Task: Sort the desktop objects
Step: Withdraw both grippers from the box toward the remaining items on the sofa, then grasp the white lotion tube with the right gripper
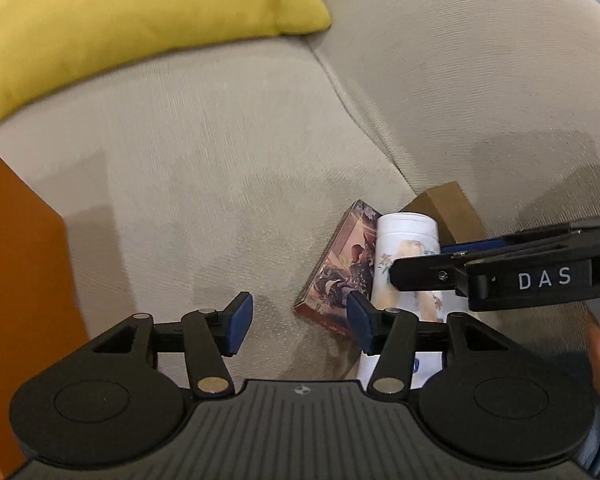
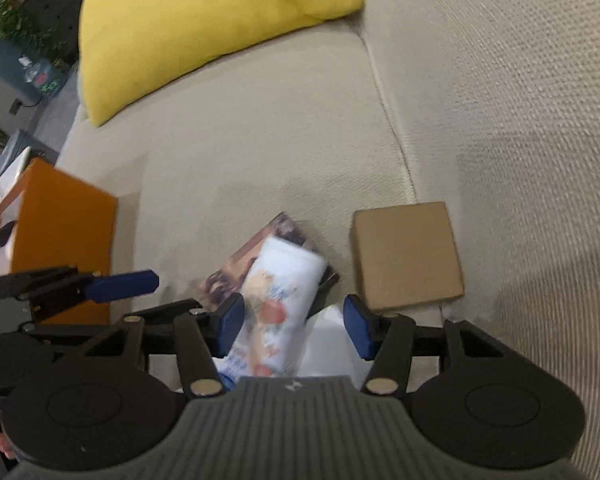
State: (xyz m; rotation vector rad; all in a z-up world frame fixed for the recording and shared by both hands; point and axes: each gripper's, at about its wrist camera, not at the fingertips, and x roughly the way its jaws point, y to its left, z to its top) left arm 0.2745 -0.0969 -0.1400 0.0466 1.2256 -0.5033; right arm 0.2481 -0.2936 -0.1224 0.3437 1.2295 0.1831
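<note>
White printed canister (image 2: 278,312): lies on the sofa seat (image 2: 260,140) between the right gripper (image 2: 294,326)'s blue pads, which stand apart, not visibly pressing. Long axis runs away from that gripper, tilted slightly right. Left gripper (image 1: 300,326): jaws wide, empty, canister just off its right pad. Beneath canister: illustrated flat box (image 2: 236,268). Beyond, right: brown cardboard box (image 2: 406,258). Left: orange box (image 2: 60,236). Farthest: yellow cushion (image 2: 204,24).

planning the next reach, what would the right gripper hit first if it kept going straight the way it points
Most likely the white printed bottle, lying between the open right gripper fingers on top of the picture box; depth is hard to judge.
</note>
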